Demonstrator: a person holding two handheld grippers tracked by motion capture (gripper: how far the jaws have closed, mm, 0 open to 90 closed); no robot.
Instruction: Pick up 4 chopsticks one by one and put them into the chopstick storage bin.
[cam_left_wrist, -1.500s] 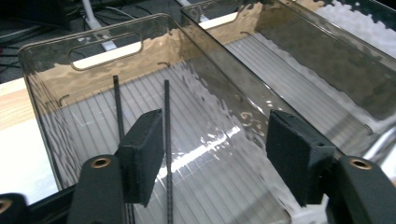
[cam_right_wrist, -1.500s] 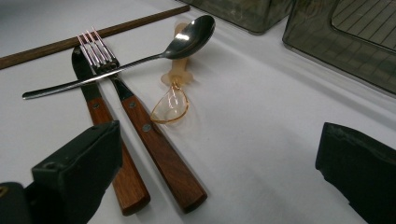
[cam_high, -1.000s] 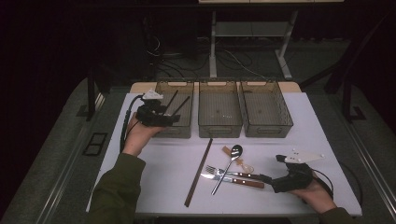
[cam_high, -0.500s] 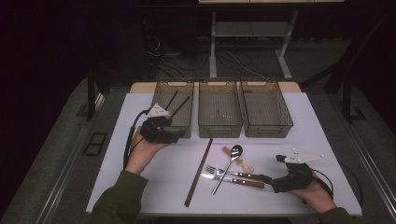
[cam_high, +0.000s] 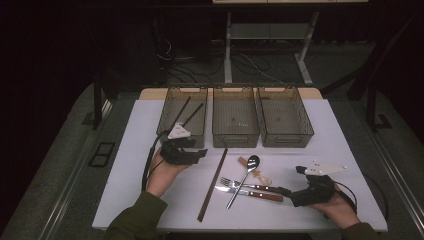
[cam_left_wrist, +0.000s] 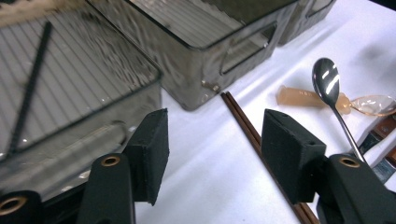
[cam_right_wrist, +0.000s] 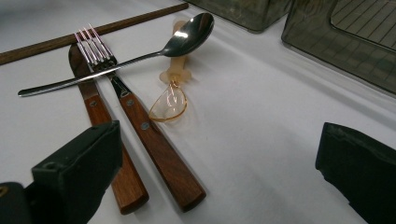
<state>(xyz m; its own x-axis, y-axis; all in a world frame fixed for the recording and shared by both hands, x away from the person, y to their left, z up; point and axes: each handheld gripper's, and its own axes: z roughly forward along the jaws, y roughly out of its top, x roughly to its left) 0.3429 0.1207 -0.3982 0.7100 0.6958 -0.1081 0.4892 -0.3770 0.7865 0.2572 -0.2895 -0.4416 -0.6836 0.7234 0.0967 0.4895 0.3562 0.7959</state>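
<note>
In the high view, the left gripper (cam_high: 200, 154) sits just in front of the left tray (cam_high: 166, 117), and the brown chopsticks (cam_high: 213, 184) lie on the white table (cam_high: 135, 150) a little to its right, running away toward the person. The right gripper (cam_high: 286, 192) rests near the table's right front corner, its tips just beside the wooden handles of the fork (cam_high: 244, 185) and the knife (cam_high: 250, 194), with the steel spoon (cam_high: 243, 180) laid across both. In the left gripper view, the left gripper (cam_left_wrist: 212, 154) has its jaws parted with bare table between the pads; they have just been closing, yet nothing is gripped. The chopsticks (cam_left_wrist: 243, 123) run under its right jaw, the left tray (cam_left_wrist: 116, 60) stands beyond its left jaw, and the spoon (cam_left_wrist: 327, 79) lies farther off to the right. In the right gripper view, the right gripper (cam_right_wrist: 219, 163) is spread wide and released; the knife (cam_right_wrist: 100, 121) and fork (cam_right_wrist: 140, 126) handles lie just inside its left jaw, and the spoon (cam_right_wrist: 154, 51) crosses them farther ahead, over a clear plastic spoon (cam_right_wrist: 170, 100).
</note>
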